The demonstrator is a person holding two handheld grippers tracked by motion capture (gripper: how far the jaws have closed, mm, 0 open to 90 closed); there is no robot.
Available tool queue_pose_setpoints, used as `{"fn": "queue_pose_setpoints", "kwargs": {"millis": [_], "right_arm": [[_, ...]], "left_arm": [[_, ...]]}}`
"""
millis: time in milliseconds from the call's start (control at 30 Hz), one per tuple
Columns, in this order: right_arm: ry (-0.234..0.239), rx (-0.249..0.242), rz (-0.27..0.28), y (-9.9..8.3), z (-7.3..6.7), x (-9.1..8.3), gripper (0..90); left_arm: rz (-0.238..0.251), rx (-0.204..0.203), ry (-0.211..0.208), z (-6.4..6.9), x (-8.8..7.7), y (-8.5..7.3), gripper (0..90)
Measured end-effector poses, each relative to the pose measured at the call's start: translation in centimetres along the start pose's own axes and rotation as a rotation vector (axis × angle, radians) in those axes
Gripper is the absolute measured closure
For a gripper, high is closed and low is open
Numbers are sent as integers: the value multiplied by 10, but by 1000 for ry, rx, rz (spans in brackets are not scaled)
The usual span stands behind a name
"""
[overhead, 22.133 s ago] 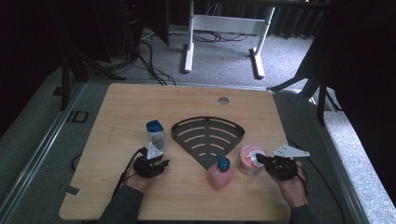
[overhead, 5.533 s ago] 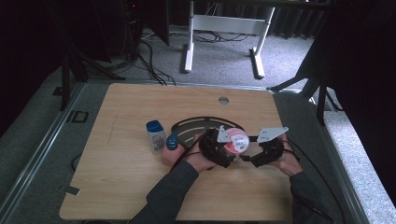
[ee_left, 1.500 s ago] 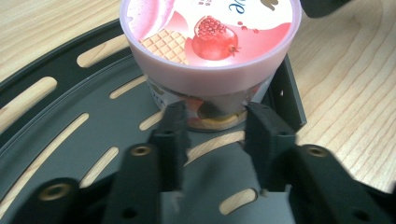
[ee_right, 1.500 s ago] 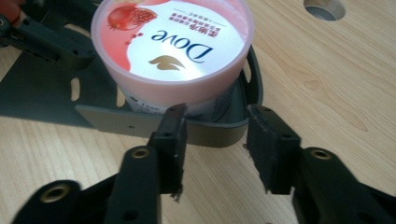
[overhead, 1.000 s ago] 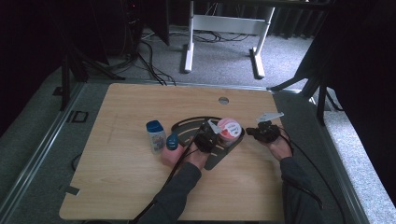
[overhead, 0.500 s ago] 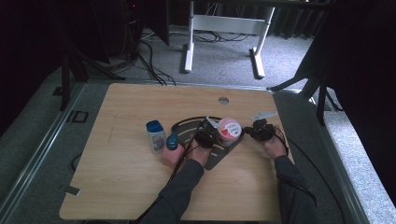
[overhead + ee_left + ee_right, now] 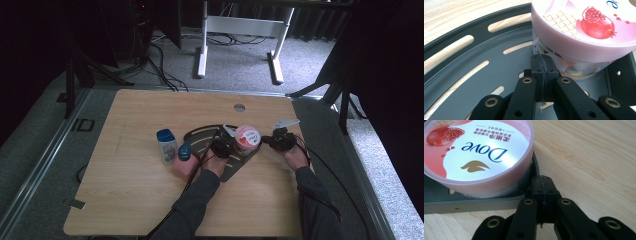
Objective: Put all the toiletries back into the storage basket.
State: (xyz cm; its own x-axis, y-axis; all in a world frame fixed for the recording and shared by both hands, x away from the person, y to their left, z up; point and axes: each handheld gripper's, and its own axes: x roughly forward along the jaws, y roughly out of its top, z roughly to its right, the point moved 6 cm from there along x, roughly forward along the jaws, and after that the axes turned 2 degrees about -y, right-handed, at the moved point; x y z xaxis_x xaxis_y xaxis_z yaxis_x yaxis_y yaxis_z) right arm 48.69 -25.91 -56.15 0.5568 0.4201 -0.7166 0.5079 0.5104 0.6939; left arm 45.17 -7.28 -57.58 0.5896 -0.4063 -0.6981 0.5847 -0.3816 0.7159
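A pink Dove jar (image 7: 247, 137) with a pomegranate lid stands on the right part of a black slotted fan-shaped tray (image 7: 200, 137). My left gripper (image 7: 223, 145) is shut and empty. Its tips (image 7: 541, 61) rest against the jar's lower side (image 7: 584, 32), over the tray floor (image 7: 474, 77). My right gripper (image 7: 273, 141) is also shut and empty. Its tips (image 7: 541, 183) sit at the tray's outer rim (image 7: 474, 205), close under the jar's lid (image 7: 479, 152) on the opposite side.
A clear bottle with a blue cap (image 7: 166, 145) and a pink bottle with a dark blue cap (image 7: 184, 160) stand just left of the tray. A round hole (image 7: 239, 107) marks the wooden table's far side. Cables trail from both grippers toward the near edge.
Since the oldest frame the jar went from the table onto the tray and the pink bottle now stands left of it. Over the last second the jar and both grippers barely moved.
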Motion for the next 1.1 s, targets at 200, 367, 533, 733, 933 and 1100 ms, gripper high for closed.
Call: {"fn": "queue_pose_setpoints", "kwargs": {"millis": [200,367,533,733,933,1100], "right_arm": [[0,29,-2,-7,2,-2,825],[-3,29,-27,-19,-1,-7,755],[-7,48,-33,-33,-6,-11,723],[-7,62,-44,-48,-16,-14,691],[-1,72,-28,-60,-24,-19,679],[0,75,-7,-67,-30,-26,677]], "left_arm": [[-2,19,-24,3,-9,-7,769],[-7,34,-54,8,-16,-12,706],[1,49,-92,15,-26,-15,658],[2,82,-141,22,-40,-18,614],[10,108,-193,28,-52,-23,607],[14,135,-220,31,-65,-28,603]]}}
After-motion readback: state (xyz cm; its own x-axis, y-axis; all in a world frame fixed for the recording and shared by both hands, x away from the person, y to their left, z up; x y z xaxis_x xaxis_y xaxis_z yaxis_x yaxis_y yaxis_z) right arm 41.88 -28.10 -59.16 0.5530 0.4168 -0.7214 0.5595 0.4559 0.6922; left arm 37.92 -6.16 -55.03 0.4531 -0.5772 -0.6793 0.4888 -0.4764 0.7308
